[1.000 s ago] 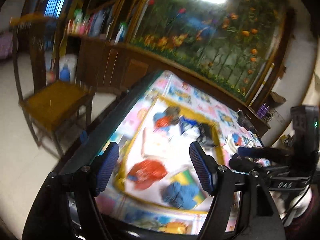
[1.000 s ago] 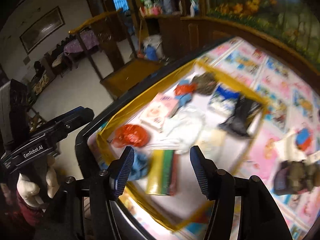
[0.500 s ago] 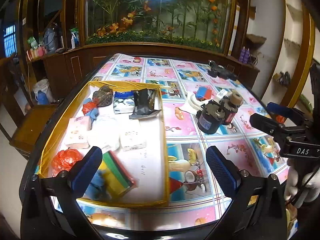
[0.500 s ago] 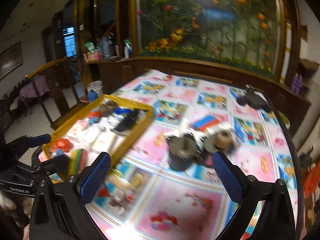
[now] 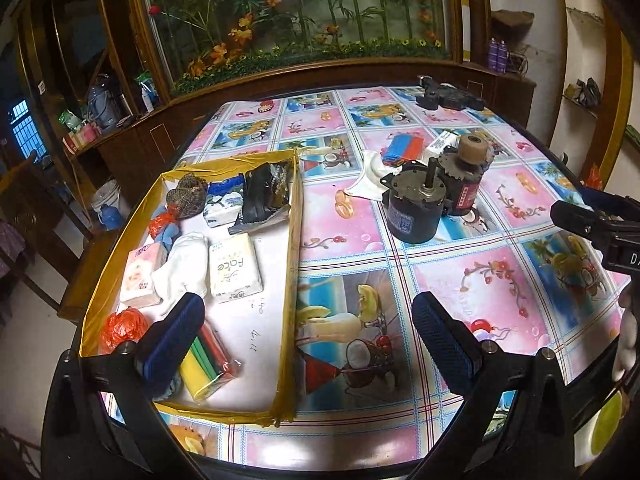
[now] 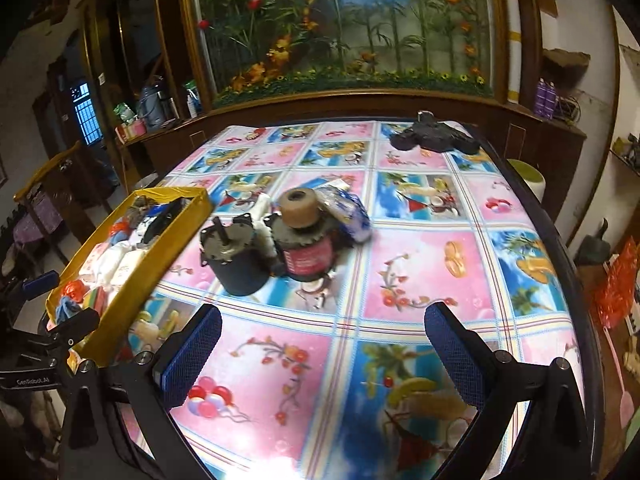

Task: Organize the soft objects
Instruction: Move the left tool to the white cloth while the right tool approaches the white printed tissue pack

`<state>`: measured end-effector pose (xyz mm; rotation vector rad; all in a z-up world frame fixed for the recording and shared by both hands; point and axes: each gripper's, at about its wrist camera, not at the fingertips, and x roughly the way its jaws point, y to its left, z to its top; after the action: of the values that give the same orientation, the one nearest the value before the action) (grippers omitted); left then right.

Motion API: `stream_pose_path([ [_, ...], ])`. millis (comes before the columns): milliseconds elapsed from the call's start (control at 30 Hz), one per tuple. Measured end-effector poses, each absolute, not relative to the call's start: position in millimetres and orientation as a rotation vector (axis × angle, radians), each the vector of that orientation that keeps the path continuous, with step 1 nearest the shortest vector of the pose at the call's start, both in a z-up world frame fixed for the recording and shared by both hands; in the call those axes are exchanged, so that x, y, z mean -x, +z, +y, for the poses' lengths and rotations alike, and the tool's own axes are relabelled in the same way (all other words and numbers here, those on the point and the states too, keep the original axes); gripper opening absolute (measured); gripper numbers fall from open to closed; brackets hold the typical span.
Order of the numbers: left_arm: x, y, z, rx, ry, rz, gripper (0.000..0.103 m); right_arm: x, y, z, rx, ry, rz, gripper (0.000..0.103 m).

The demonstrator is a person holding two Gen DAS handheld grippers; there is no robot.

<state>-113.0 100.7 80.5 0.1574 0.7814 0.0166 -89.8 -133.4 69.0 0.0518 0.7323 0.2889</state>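
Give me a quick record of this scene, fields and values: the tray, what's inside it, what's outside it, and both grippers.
tray: yellow-edged tray, left side of table
inside: white socks, tissue packs, orange bag
outside: two motors, white cloth
left gripper: open, empty
right gripper: open, empty

My surface (image 5: 460, 264) wore pink and blue cartoon squares; the tray (image 5: 294, 240) was yellow-edged, the socks (image 5: 180, 268) white, my gripper (image 5: 308, 340) pads blue.
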Motion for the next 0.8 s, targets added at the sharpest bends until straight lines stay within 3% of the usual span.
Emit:
stream_pose_path([
  [567,94.8,62.3,88.8,-0.206,0.031,0.846,0.103,60.4,56.5,-146.3,-0.075,0.272,0.765,0.102],
  [800,84.3,63.2,96.5,-0.081,-0.083,0.886,0.103,38.2,56.1,-158.4,-0.101,0.258,0.791,0.102],
])
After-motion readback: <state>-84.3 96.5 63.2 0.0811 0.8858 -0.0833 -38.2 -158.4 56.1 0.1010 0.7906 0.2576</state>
